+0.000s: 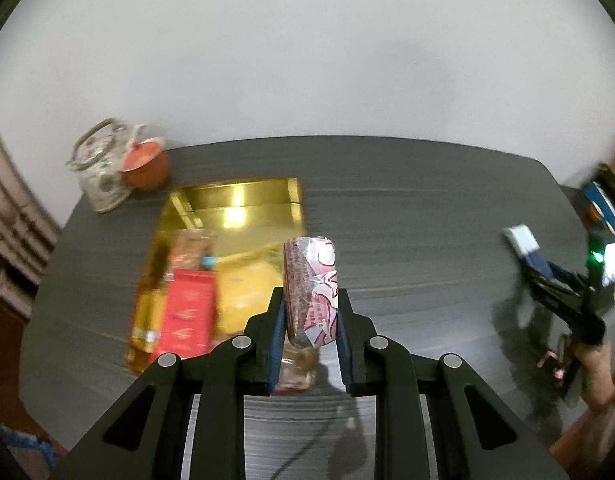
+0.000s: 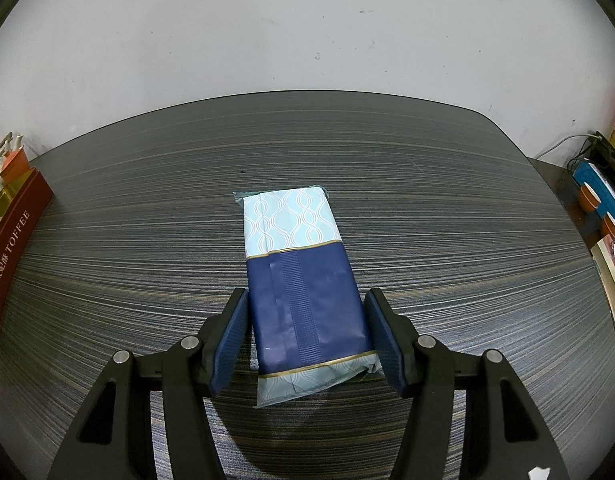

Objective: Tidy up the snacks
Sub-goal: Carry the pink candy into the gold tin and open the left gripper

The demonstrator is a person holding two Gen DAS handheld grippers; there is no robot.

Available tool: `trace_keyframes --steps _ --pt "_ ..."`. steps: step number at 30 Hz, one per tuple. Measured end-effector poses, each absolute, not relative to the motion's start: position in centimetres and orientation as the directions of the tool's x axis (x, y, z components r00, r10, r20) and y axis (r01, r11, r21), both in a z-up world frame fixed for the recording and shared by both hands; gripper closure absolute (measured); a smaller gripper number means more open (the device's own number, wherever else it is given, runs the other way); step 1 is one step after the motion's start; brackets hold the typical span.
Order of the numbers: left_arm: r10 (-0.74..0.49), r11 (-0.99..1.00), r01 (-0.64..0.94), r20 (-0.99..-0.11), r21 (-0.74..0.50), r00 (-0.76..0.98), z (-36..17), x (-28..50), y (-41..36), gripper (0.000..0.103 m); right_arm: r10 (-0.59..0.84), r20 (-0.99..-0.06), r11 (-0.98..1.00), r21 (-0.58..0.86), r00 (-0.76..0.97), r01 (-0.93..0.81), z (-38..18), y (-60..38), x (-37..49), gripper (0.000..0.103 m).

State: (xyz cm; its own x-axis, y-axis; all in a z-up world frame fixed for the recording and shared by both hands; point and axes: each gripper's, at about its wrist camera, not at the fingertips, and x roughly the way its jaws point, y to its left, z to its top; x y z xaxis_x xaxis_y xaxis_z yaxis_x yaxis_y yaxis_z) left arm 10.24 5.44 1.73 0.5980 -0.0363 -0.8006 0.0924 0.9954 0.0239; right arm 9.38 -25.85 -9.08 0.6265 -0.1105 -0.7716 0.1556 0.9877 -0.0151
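My left gripper [image 1: 310, 296] is shut on a red-and-white wrapped snack [image 1: 311, 268], which it holds upright above the dark table [image 1: 407, 200], just right of a gold tray [image 1: 243, 208]. A red box [image 1: 187, 312] and a blurred brown packet [image 1: 191, 248] lie in the tray's left part. My right gripper [image 2: 305, 304] is shut on a long navy and pale-blue packet [image 2: 303, 280], both pads against its sides. That packet [image 1: 523, 240] hangs clear of the table at the far right in the left wrist view, its shadow below it.
A patterned teapot [image 1: 99, 168] and an orange-red cup [image 1: 145, 164] stand at the table's back left corner. A dark red lid marked TOFFEE [image 2: 11, 248] leans at the left edge. Cups and a blue box [image 2: 599, 196] sit beyond the table's right side. A plain wall is behind.
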Motion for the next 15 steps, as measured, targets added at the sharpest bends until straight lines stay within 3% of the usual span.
trace_keyframes --steps 15 --pt "0.029 0.999 -0.036 -0.847 0.012 0.531 -1.6 14.8 14.2 0.079 -0.111 -0.772 0.988 -0.016 0.627 0.155 -9.1 -25.9 9.4 0.047"
